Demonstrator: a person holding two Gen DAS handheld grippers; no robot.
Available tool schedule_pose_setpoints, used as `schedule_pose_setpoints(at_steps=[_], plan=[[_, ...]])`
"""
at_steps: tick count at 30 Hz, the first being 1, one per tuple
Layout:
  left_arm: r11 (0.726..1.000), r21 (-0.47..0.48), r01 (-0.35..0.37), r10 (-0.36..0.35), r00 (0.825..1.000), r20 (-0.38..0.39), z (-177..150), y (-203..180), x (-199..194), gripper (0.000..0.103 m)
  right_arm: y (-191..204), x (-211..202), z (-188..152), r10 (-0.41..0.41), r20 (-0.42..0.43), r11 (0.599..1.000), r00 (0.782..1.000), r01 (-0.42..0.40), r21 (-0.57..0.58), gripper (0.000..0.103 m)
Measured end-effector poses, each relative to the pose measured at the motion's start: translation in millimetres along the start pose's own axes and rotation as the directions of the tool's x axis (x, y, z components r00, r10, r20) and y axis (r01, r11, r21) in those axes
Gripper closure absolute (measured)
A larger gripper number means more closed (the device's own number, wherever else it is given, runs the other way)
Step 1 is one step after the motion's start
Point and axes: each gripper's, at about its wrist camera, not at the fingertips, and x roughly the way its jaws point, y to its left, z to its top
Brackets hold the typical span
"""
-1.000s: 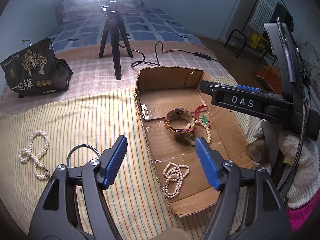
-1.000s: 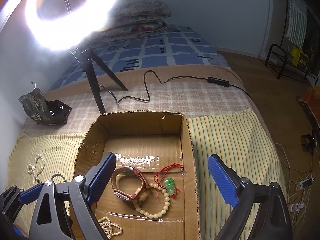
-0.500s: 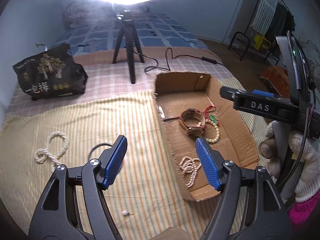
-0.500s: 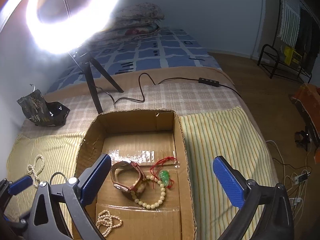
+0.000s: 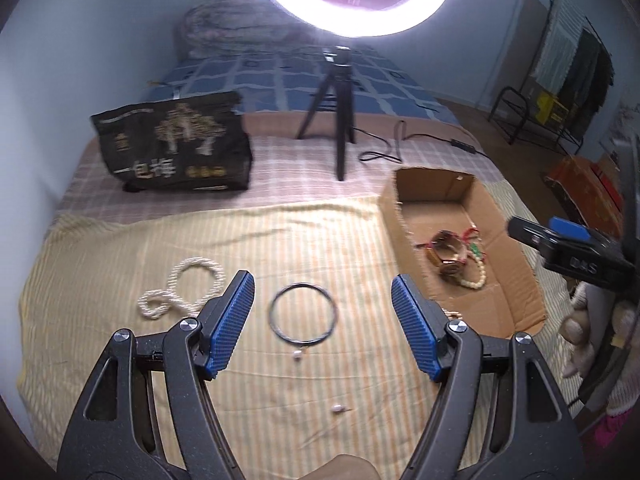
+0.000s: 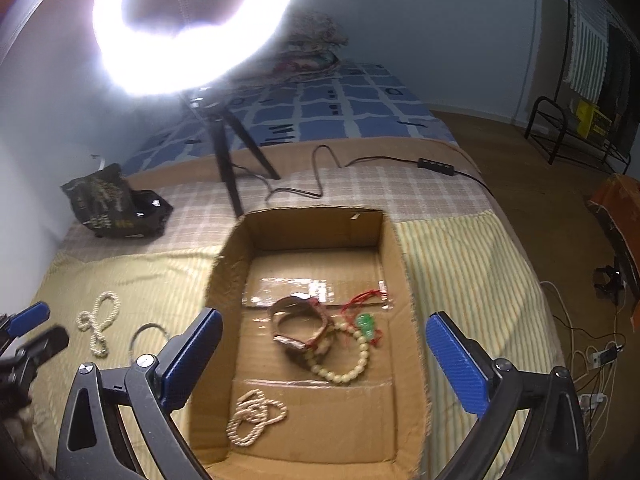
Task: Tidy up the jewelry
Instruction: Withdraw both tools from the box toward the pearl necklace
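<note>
Left gripper [image 5: 322, 322] spread wide and empty, low in the centre of the left wrist view, above the yellow striped cloth [image 5: 120, 248]. Framed between its blue pads [image 5: 232, 320]: a thin dark ring necklace [image 5: 303, 313] lying flat on the cloth, a small pearl pendant [image 5: 297, 355] at its lower edge. Left of that, partly behind the left pad, a white pearl strand [image 5: 182, 290] twisted into loops. Lower centre, a single loose pearl [image 5: 338, 409] on the cloth. Right gripper [image 6: 322, 356] likewise wide open and empty, low in the right wrist view, above the cardboard box [image 6: 404, 280]. Inside the box, mid-frame, a brown strap watch [image 6: 298, 328] touching a cream bead bracelet [image 6: 348, 372] with a green charm [image 6: 365, 324] on red cord; nearer the bottom, a coiled pearl bracelet [image 6: 256, 418]. Upper part of both views: a glaring ring light [image 6: 192, 24] on a black tripod [image 5: 334, 120], with a black snack bag [image 5: 172, 148] at upper left.
</note>
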Motion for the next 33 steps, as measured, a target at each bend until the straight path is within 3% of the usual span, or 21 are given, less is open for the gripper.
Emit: schedule_pose_setpoints(at_steps=[17,28,33], plan=[[0.989,-0.111,-0.099,0.097,0.995,-0.023,-8.4,85.6,-10.4,0.03,84.6,-32.0,-35.0,0.162,-0.018,0.97,0.987,-0.162,-0.181,0.001],[0.971,-0.207,-0.118,0.105,0.992,-0.073,-15.8,132.7,-3.7,0.03,132.0,-22.2,-64.1,0.242,-0.117,0.93,0.963,-0.264,-0.256,0.01],[0.959,-0.257,-0.123,0.097,0.989,-0.114,-22.6,153.0,5.1,0.03,149.6,-13.9,-85.8,0.241,-0.178,0.909,0.954,-0.286,-0.304,0.017]])
